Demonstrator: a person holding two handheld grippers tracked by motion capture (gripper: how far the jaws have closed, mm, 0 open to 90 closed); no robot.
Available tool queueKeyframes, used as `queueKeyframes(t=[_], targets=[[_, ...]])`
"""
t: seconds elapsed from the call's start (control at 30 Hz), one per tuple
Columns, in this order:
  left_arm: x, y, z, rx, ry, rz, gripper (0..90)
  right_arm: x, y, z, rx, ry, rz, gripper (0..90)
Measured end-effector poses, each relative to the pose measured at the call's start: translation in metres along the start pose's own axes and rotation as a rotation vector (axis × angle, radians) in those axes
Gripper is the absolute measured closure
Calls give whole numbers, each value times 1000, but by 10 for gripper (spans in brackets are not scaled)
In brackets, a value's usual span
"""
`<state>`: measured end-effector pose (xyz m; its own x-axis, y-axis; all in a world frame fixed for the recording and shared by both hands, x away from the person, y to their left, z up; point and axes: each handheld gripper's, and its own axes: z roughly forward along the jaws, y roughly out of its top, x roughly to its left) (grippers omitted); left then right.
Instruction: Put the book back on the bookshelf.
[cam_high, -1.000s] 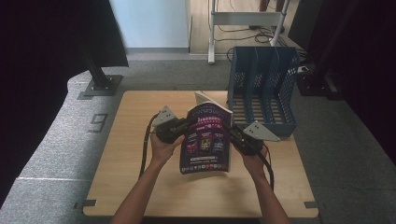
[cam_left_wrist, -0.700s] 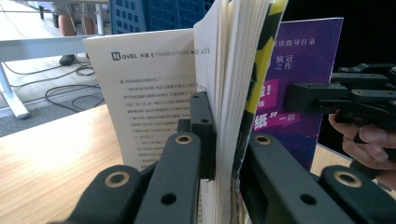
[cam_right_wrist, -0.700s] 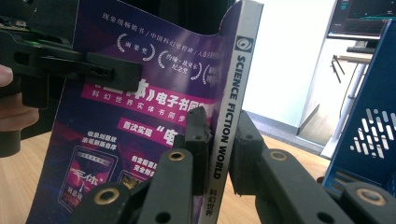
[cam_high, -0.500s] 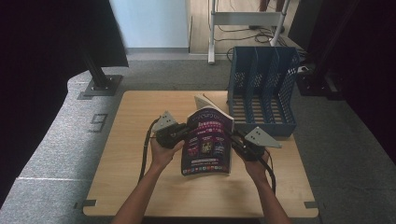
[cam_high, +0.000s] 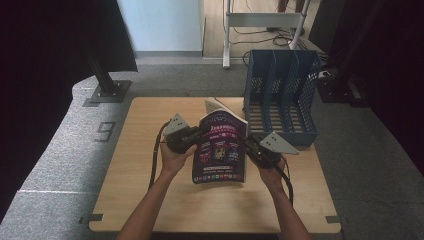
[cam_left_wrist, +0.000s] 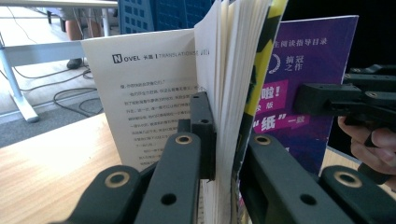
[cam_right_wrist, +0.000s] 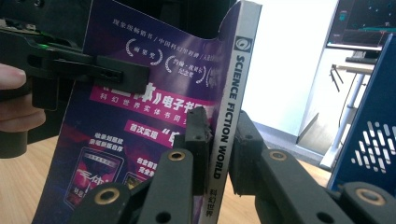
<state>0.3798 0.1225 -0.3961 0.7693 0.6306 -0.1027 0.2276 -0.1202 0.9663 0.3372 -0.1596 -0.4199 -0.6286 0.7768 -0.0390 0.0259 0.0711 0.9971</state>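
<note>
Left gripper (cam_high: 192, 137) clamped on the page edge of the magazine (cam_high: 220, 147); in the left gripper view its jaws pinch a block of pages and the cover, while one loose leaf (cam_left_wrist: 149, 88) fans out beside them. Right gripper (cam_high: 252, 145) clamped on the spine, pads (cam_right_wrist: 198, 128) either side of the printed spine lettering. Magazine held upright between the two hands, above the middle of the wooden table (cam_high: 150, 200), purple cover toward the person. Likely step: carry it to the blue file rack (cam_high: 282, 95) standing at the table's far right corner. To do it well, keep both grips level so the spine stays straight, lead spine-first into a slot, and gather the loose leaf so it does not catch on a divider. Rack slots look empty from above.
</note>
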Motion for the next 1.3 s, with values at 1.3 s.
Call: queueKeyframes(t=[1.3], targets=[[2, -31, -19, -5, 27, -30, 610, 15, -16, -27, -11, 61, -22, 810]])
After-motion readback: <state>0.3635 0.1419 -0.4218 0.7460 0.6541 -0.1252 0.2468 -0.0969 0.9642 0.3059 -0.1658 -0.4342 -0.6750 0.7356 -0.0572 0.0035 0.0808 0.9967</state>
